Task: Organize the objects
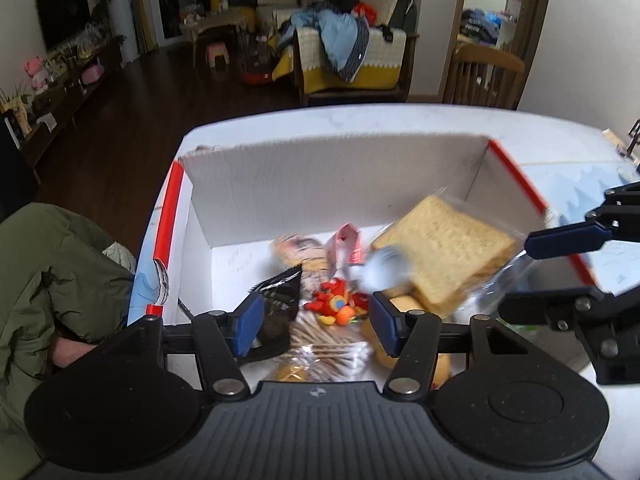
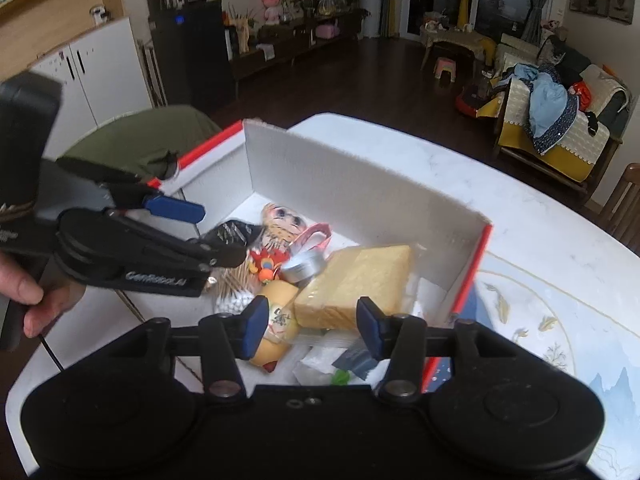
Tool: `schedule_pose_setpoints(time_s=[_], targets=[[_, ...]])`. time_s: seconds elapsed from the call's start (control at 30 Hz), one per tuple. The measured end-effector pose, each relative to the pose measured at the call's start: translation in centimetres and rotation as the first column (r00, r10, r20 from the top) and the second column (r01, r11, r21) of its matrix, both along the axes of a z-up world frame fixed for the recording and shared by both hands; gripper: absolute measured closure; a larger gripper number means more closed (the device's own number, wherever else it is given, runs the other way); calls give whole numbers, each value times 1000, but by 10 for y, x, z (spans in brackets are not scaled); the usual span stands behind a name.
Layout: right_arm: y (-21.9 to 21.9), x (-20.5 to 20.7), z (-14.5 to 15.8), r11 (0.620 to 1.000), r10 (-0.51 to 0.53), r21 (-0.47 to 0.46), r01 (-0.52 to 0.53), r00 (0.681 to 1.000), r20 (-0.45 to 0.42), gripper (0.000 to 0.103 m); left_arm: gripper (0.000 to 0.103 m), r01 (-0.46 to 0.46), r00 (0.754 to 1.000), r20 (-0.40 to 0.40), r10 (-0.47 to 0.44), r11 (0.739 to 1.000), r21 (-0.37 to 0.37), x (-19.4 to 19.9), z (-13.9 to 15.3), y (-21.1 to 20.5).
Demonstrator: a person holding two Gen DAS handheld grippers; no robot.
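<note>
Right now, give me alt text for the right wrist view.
The right gripper, jaws open and empty, hovers over a white cardboard box holding wrapped bread, a small tin and snacks. The left gripper reaches in from the left.

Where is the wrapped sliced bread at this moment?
In both views the wrapped sliced bread lies inside the white cardboard box, toward its right end, beside the small round metal tin.
</note>
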State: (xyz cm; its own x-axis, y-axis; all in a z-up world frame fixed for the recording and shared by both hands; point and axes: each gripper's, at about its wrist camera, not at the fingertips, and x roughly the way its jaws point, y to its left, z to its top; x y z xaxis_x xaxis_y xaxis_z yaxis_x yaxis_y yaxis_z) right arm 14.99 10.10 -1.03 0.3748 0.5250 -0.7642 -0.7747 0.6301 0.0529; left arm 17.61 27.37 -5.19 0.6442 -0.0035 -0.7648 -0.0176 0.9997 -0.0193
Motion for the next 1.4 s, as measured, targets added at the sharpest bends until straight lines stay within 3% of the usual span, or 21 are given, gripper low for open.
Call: schedule_pose_setpoints(time_s=[0.1, 0.37, 0.5, 0.63, 0.7, 0.83, 0.97, 1.4], targets=[[-9, -1, 8, 1000, -5, 28, 5, 1000, 0, 49, 39, -5, 999, 34, 6, 1000, -24, -12, 11, -5], [-26, -14, 24, 996, 9, 85, -10, 1000, 11, 43, 38, -23, 993, 113, 30, 998, -59, -42, 38, -20], [-35, -26, 33, 994, 18, 111, -23, 999, 46, 37, 31, -34, 989, 142, 45, 996, -77, -55, 47, -26], [-46, -35, 39, 990, 20, 135, -28, 998, 58, 33, 31, -41, 985, 168, 51, 997, -62, -67, 54, -32], [-50, -40, 41, 989, 21, 144, -31, 998, 65, 28, 18, -47, 982, 179, 59, 997, -67, -74, 56, -34], [-59, -50, 45, 985, 26, 166, -39, 997, 77, 17, 15, -65, 978, 192, 80, 994, -83, -83, 59, -36], [-68, -60, 46, 980, 24, 194, -42, 995, 94, 4, 0, -70, 976, 200, 90, 992, -104, -90, 59, -38], [-89, -74, 41, 963, -26, 269, -13, 990, 138, 1, 0, -104, 965, 229, 127, 989, -108, -115, 59, -56]])
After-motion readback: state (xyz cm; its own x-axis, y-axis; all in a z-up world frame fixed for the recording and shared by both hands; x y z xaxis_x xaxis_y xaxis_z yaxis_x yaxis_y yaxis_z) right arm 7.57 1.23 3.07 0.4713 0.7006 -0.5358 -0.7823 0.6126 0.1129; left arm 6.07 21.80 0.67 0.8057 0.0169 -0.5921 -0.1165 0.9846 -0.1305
